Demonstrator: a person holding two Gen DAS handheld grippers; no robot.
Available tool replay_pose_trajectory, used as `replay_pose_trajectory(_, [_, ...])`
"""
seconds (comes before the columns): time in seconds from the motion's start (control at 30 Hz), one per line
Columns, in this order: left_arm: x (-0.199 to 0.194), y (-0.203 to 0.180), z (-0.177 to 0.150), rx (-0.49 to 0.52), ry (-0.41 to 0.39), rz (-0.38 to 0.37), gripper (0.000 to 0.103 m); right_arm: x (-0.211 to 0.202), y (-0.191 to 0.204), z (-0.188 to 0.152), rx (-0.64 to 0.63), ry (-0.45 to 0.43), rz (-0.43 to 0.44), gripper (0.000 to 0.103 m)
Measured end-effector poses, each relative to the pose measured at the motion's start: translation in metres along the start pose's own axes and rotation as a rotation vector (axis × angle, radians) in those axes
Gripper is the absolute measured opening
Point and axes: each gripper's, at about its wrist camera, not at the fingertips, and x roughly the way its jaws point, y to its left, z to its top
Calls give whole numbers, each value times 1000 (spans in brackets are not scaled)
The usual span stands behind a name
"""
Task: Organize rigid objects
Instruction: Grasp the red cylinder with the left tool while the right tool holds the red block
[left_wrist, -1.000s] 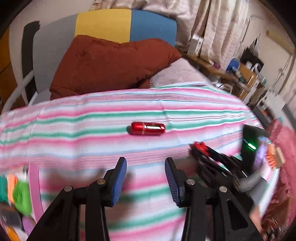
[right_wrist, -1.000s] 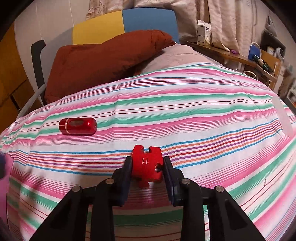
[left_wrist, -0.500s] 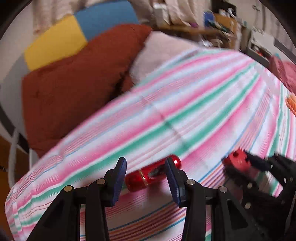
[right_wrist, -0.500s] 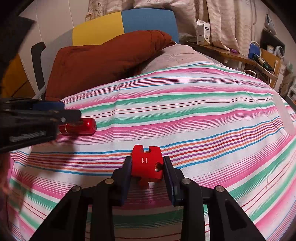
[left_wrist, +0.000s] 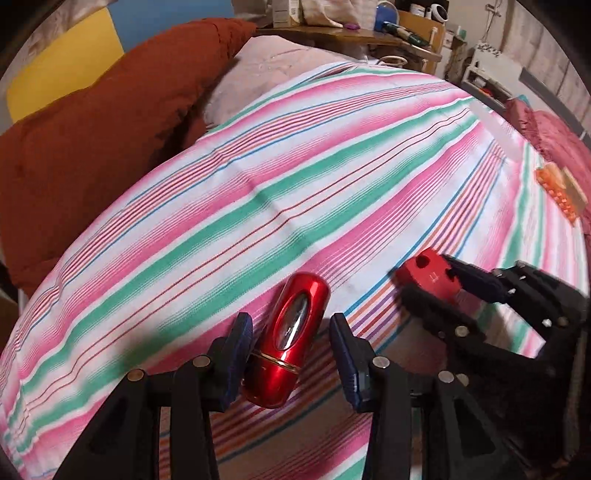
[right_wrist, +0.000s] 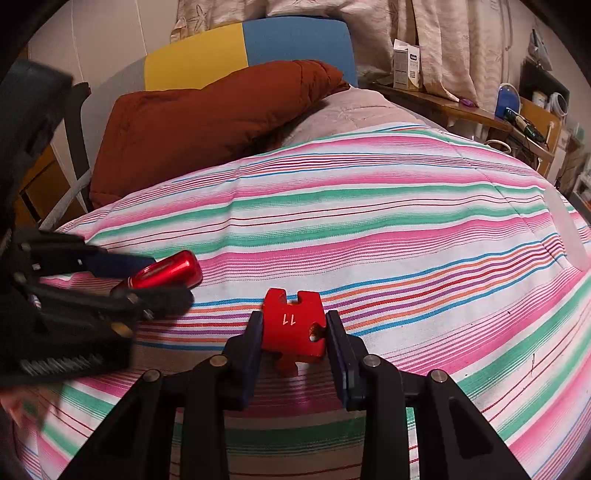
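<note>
A shiny red capsule-shaped case (left_wrist: 290, 341) lies on the striped bedspread (left_wrist: 295, 192), lengthwise between the fingers of my left gripper (left_wrist: 291, 334). The jaws are open, with a gap on the right side. The case also shows in the right wrist view (right_wrist: 166, 273), with the left gripper (right_wrist: 159, 277) around it. My right gripper (right_wrist: 293, 332) is shut on a red puzzle piece (right_wrist: 293, 325) marked 11, held just above the bedspread. The piece shows in the left wrist view (left_wrist: 428, 275) too.
A rust-brown pillow (right_wrist: 207, 118) and a pale quilt (right_wrist: 351, 110) lie at the bed's head. An orange object (left_wrist: 561, 188) lies at the bed's far right edge. A cluttered wooden shelf (right_wrist: 480, 110) stands beyond the bed.
My left gripper has swung toward the red case and come down around it, so the case now lies between its fingers. My right gripper has stayed still with the puzzle piece.
</note>
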Motion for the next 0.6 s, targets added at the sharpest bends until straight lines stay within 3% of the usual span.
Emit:
replay_pose_trajectory(0.07, [-2,-3,-4,-33,-30,3,39,0,0,0,-3,0,-3,33])
replay_pose_trajectory(0.13, [-8,-3,-13,-90,-67,11,26,0,1,0,-5,-1,-4,33])
replay_pose_trajectory(0.27, [-20,3,-36,-222,-104,-20,26,0,2,0,-10,-2,-11,33])
replay_pose_trajectory(0.6, [-60,4,-103,-381,-140,-44,25,1,3,0,-18,-3,-20,33])
